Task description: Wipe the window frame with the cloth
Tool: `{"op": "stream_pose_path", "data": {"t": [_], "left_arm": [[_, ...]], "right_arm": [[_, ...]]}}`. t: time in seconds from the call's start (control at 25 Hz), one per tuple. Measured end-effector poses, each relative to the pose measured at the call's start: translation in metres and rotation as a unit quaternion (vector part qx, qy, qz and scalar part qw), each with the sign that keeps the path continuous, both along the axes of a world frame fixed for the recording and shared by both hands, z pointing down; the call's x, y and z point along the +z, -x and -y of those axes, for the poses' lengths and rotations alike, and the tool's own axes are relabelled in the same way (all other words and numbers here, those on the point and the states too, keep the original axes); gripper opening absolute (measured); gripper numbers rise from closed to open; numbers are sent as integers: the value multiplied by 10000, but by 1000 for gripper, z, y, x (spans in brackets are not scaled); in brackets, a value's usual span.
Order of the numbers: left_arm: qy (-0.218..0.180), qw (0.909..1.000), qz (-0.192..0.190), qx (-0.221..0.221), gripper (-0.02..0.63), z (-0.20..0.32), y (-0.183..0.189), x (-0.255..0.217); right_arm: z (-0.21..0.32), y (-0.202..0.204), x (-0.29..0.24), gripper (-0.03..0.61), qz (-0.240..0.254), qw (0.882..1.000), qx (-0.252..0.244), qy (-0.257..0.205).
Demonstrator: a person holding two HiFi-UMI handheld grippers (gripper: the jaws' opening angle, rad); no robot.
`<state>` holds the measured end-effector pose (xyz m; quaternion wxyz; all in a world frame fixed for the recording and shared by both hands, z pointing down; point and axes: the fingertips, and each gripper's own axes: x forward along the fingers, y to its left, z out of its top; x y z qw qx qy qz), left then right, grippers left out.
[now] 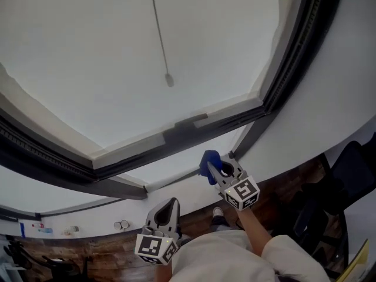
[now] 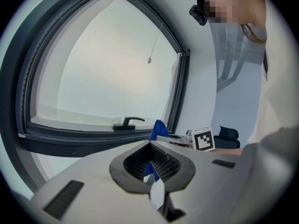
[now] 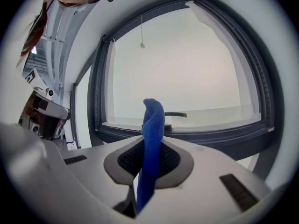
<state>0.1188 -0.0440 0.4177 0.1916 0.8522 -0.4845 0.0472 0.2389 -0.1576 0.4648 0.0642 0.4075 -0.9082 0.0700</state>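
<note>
Grey left gripper [image 1: 169,207] hangs well below the window frame [image 1: 117,157], its jaws pressed together and empty. To its right, the right gripper [image 1: 218,168] has its jaws pinching the blue cloth [image 1: 208,160], which stands upright close under the frame's lower right corner, near the black handle [image 3: 175,114].

Thin cord [image 1: 158,31] hangs down the pale glass [image 1: 88,57], weight [image 1: 169,80] at its tip; dark chair [image 1: 348,172] stands on brown floor [image 1: 94,254].

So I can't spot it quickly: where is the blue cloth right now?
The blue cloth is clamped between the jaws of the right gripper, at the head view's lower centre, just below the dark window frame near its bottom right corner.
</note>
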Motion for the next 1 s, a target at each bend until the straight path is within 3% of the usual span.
{"op": "stream_pose_path", "data": {"t": [0.16,0.32,0.64,1.0], "left_arm": [[-99,9999,29,-55,8,-7,-63,-8],[-21,9997,188,-137,8,-20,-89,-9],[-6,9990,33,-452,8,-10,-81,-14],[-246,9976,133,-632,9,20,-52,-29]], "right_arm": [[9,-28,-11,44,-133,9995,-277,81],[40,-28,-17,44,-600,9973,-405,135],[92,51,-17,44,-903,9918,-906,82],[110,69,16,44,-1472,9851,-884,39]]}}
